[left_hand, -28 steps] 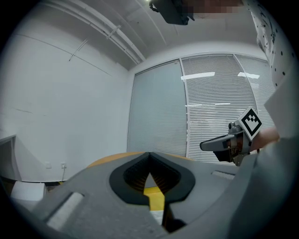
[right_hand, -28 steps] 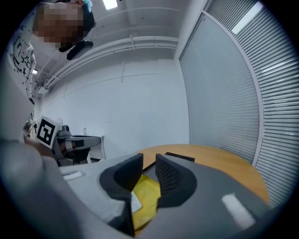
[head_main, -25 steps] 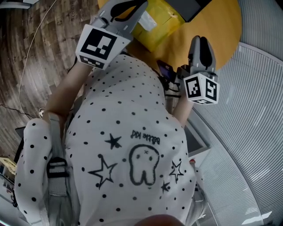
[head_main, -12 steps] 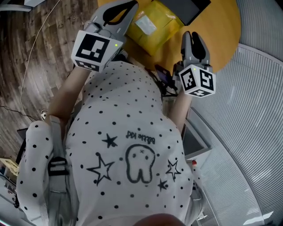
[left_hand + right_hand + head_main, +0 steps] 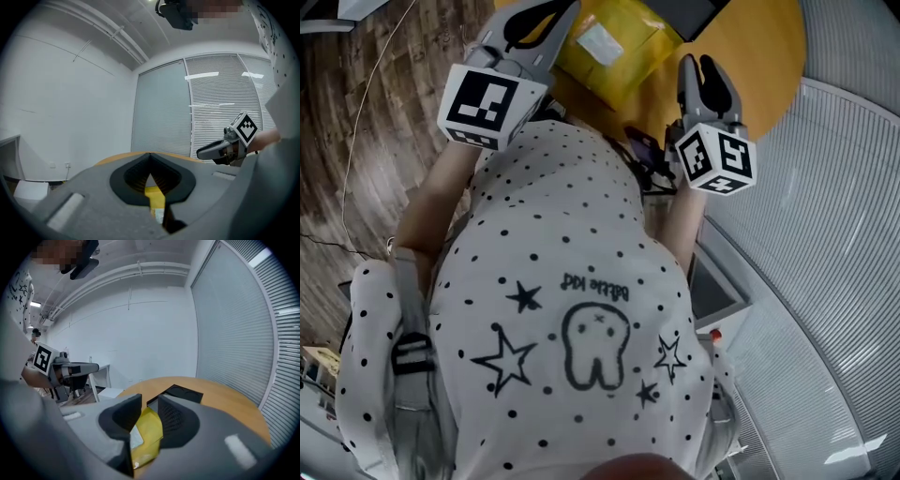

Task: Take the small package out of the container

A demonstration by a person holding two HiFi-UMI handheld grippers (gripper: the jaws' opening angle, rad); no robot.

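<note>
From the head view, a yellow package is seen lying by the round worktop's near edge, between the left gripper and the right gripper. In the left gripper view, the fingers are pressed together, empty. In the right gripper view, the fingers, just opening, are spread wide, with the package framed beyond them, ungripped.

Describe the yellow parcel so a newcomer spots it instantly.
Find the round wooden table. On it, near the edge, lies a yellow padded mailer, beside a black tray. It's the only yellow item, with a white label on top.
</note>
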